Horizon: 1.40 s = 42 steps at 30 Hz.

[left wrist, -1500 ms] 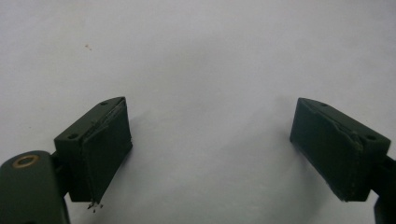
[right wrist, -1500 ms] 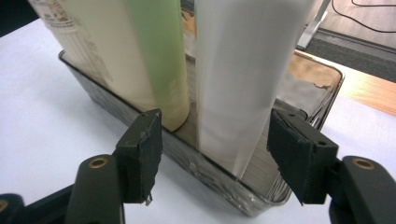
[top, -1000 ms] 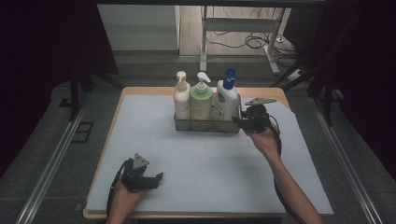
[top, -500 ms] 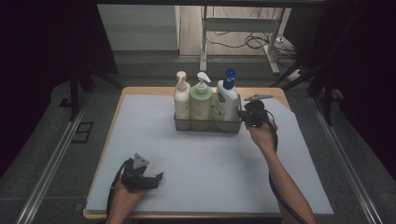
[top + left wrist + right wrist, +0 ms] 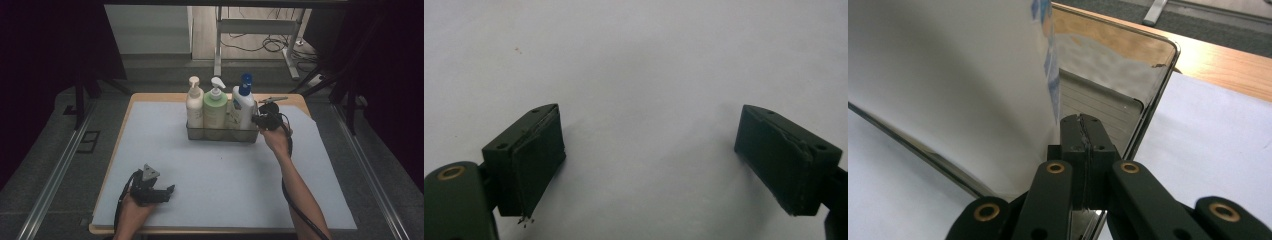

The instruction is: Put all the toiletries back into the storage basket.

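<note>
Dark floor and cables lie beyond a wooden surface (image 5: 150,97) covered by a pale sheet (image 5: 230,185).

At about two o'clock on the sheet, the right gripper (image 5: 260,120) has its fingers pressed together on the thin end wall of the clear tray (image 5: 222,135). The right gripper view shows the black pads (image 5: 1083,135) flat against each other with that wall pinched between them, the white bottle (image 5: 948,75) just beside them inside the tray. They have just been closing.

From the tray's three o'clock end outward to nine o'clock stand the white bottle with its blue cap, a green pump bottle (image 5: 215,111) and a cream pump bottle (image 5: 194,107), side by side and upright.

At seven o'clock, well apart from the tray, the left gripper (image 5: 167,192) rests low over the sheet, fingers (image 5: 531,160) spread wide with nothing between them.
</note>
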### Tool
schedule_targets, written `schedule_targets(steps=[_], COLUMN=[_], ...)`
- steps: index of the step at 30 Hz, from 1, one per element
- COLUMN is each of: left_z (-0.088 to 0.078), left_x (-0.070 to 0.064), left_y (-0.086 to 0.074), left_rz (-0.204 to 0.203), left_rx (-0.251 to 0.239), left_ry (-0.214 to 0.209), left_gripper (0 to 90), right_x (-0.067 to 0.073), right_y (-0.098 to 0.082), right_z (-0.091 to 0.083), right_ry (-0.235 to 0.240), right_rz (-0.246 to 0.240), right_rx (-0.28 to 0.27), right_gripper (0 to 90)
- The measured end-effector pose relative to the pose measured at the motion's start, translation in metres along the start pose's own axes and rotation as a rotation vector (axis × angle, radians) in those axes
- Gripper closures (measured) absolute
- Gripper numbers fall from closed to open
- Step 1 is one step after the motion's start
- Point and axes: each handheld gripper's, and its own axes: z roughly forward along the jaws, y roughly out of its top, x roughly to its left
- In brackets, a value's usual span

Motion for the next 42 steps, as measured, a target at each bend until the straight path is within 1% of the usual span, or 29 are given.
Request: schedule_targets(steps=[2,5,10,13,19,20,26,33,37,40,42], left_z=[0.0,0.0,0.0,0.0,0.0,0.0,0.0,0.0,0.0,0.0,0.0], left_x=[0.0,0.0,0.0,0.0,0.0,0.0,0.0,0.0,0.0,0.0,0.0], left_y=[0.0,0.0,0.0,0.0,0.0,0.0,0.0,0.0,0.0,0.0,0.0], left_rz=[0.0,0.0,0.0,0.0,0.0,0.0,0.0,0.0,0.0,0.0,0.0], left_rx=[0.0,0.0,0.0,0.0,0.0,0.0,0.0,0.0,0.0,0.0,0.0], left_ry=[0.0,0.0,0.0,0.0,0.0,0.0,0.0,0.0,0.0,0.0,0.0], left_gripper=[12.1,12.1,12.1,12.1,12.1,12.1,12.1,12.1,12.1,12.1,12.1], right_x=[0.0,0.0,0.0,0.001,0.008,0.009,0.011,0.015,0.017,0.02,0.023], right_y=[0.0,0.0,-0.002,-0.002,-0.002,-0.002,-0.002,-0.003,-0.004,-0.004,-0.004], right_z=[0.002,0.004,0.005,0.005,0.008,0.008,0.01,0.012,0.013,0.014,0.014], right_ry=[0.011,0.008,0.012,0.019,0.031,0.028,0.037,0.044,0.073,0.089,0.075], right_rz=[-0.001,-0.005,0.0,-0.001,-0.012,-0.013,-0.012,-0.022,-0.011,-0.02,-0.028], right_rx=[0.004,0.013,0.019,0.021,0.027,0.027,0.036,0.038,0.038,0.039,0.041], right_gripper=[89.7,89.8,89.8,89.8,89.7,89.7,89.7,89.7,89.6,89.7,89.8])
